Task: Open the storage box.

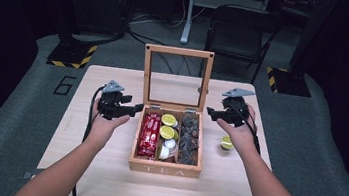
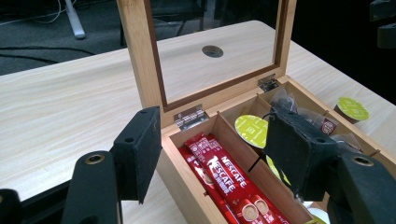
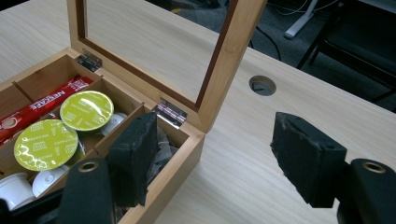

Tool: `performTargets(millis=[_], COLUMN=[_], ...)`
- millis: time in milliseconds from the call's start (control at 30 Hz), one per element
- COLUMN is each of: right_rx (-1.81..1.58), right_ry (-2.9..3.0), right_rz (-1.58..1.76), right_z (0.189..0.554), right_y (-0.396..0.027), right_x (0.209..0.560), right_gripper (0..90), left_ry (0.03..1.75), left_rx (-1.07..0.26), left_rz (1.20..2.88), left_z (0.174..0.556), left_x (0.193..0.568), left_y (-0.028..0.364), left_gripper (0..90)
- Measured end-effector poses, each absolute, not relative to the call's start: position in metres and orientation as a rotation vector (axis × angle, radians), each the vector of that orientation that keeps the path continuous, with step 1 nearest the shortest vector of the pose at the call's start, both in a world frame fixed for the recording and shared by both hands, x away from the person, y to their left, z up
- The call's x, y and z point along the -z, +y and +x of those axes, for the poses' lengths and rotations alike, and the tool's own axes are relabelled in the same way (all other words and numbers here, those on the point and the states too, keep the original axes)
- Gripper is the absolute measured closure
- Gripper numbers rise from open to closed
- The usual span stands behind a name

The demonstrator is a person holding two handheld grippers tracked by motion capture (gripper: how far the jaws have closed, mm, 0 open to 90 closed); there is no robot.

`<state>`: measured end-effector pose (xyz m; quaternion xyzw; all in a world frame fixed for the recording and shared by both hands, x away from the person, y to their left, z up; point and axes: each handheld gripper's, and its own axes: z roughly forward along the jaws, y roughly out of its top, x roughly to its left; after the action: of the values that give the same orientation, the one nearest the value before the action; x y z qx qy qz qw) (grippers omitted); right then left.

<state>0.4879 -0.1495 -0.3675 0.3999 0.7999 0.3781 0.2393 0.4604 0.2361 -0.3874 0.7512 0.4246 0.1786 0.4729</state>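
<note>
1. The left gripper (image 1: 136, 107) hovers at nine o'clock of the tea box (image 1: 164, 167), jaws apart and empty, aimed at the box's left wall near the red coffee sticks (image 1: 149, 134); bare table (image 1: 98, 169) lies all around it.
2. The box sits mid-table, its glass lid (image 1: 176, 78) upright at twelve o'clock, probably propped for reaching in. Green-topped pods (image 1: 168, 126) fill the middle compartment, dark tea bags (image 1: 189, 139) the right one.
3. The right gripper (image 1: 208, 113) hovers at three o'clock, jaws spread, holding nothing. A loose pod (image 1: 227, 143) lies by that hand, near the table's right edge.
</note>
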Motion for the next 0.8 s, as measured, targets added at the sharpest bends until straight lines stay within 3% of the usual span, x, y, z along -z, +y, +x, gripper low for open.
performTargets(millis=[800], right_rx=[-1.053], right_ry=[2.183], right_rz=[1.105], right_z=[0.504], right_y=[-0.13], right_x=[0.356], right_gripper=[31.4], left_ry=[1.04], left_rx=[-0.43], left_rz=[1.842], left_z=[0.461], left_x=[0.389], left_y=[0.236], left_gripper=[36.1])
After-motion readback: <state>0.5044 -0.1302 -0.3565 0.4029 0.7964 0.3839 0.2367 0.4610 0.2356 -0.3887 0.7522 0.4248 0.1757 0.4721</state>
